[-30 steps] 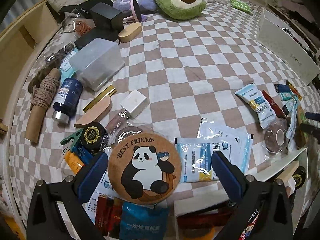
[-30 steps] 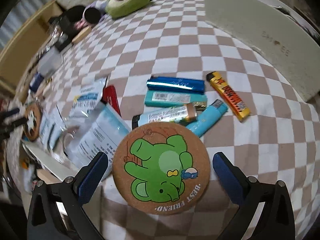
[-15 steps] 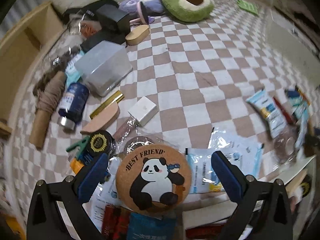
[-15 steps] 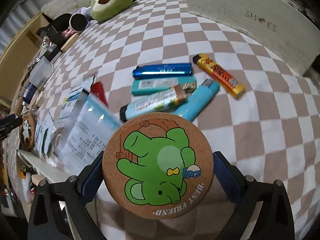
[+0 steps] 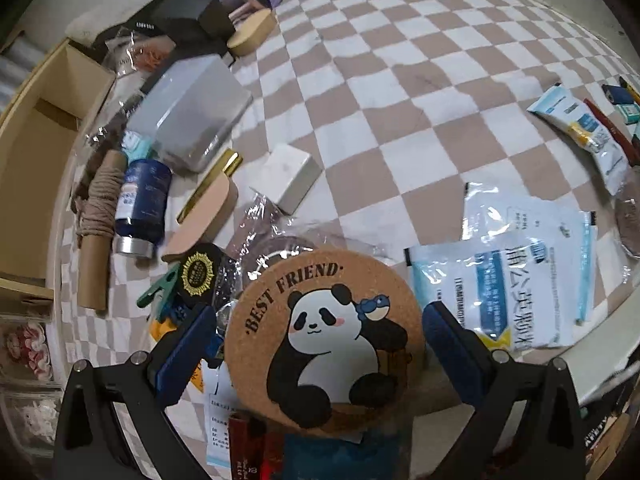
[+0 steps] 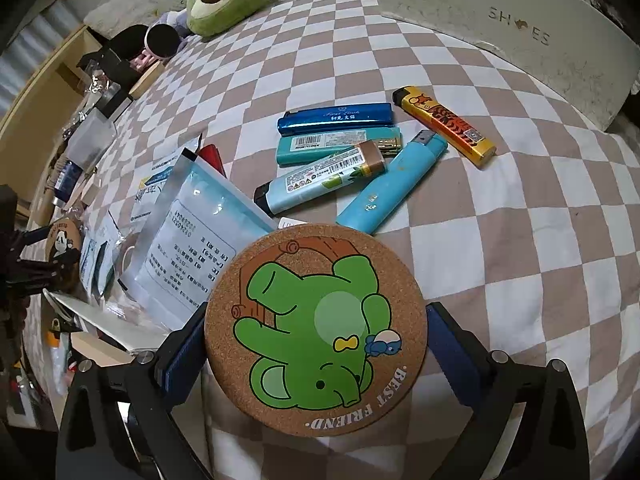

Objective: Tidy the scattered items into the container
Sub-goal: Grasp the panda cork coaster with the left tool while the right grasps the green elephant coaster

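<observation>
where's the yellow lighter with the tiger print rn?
Right wrist view, upper right: the yellow tiger-print lighter lies on the checkered bedspread, just right of the light-blue plastic lighter and the glossy dark-blue lighter, below the white shoe box.

Matt, grainy cork is seen in both coasters. The checked cloth looks soft and matt. The lighters are glossy plastic; the packets are shiny film.

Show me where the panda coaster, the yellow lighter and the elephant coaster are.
panda coaster (image 5: 324, 340): left wrist view, panda's belly.
yellow lighter (image 6: 446, 125): right wrist view, middle of body.
elephant coaster (image 6: 316, 330): right wrist view, elephant's body.
</observation>
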The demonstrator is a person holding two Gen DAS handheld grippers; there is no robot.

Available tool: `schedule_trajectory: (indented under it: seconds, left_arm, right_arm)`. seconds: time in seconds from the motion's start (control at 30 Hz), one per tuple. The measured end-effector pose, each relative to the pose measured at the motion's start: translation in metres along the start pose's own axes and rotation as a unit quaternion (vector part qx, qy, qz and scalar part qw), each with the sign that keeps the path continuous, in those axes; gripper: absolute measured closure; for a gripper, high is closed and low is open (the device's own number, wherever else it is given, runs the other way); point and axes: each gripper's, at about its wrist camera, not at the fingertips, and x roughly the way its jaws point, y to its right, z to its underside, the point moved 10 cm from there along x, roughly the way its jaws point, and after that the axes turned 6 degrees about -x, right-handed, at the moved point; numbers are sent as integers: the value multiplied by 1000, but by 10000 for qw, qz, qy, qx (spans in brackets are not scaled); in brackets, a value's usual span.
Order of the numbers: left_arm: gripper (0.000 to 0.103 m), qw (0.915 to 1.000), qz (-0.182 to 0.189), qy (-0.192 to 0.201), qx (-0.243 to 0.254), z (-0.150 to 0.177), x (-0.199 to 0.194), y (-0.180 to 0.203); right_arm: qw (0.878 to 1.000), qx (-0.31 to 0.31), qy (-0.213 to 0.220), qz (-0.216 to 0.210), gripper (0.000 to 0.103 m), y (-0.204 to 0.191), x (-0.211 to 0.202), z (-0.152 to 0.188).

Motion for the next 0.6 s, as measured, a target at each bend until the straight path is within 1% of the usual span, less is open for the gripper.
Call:
schedule_trajectory:
  seconds: [0.07,0.17,0.2,0.23,0.27,0.3,0.43,0.5,0.57,0.6]
  left_arm:
    - [0,9999,72,-75,-92,2,5,-2]
    - [9,9994,299,-104,-144,4,5,-2]
    - [15,9992,348,-107,-150,4,4,-2]
    - [18,9990,396,-104,-162,4,3,-2]
    - [19,9987,455,-98,-188,4,1,-4]
    - [25,9985,495,-85,-215,3,0,-5]
    - [38,9965,714,-37,-439,0,-8,-15]
    - [38,9960,750,-4,-491,-2,-11,-19]
    - [38,9966,673,81,-474,-5,-15,-25]
    - [36,9969,629,108,-459,-5,-18,-27]
  right_arm:
    - [10000,-6,-3,3,3,0,0,1]
    - [10000,21,-2,-16,3,-1,0,0]
    - [10000,39,-2,-25,3,0,0,1]
    - [10000,58,-5,-31,3,0,0,1]
    - [10000,74,-7,-34,3,0,0,1]
    - [10000,84,-9,-36,3,1,-1,1]
    - [10000,75,-16,-11,3,0,0,2]
    - [10000,65,-23,1,3,0,0,2]
    - [10000,77,-26,3,3,0,0,2]
    - [10000,91,-27,0,3,1,0,2]
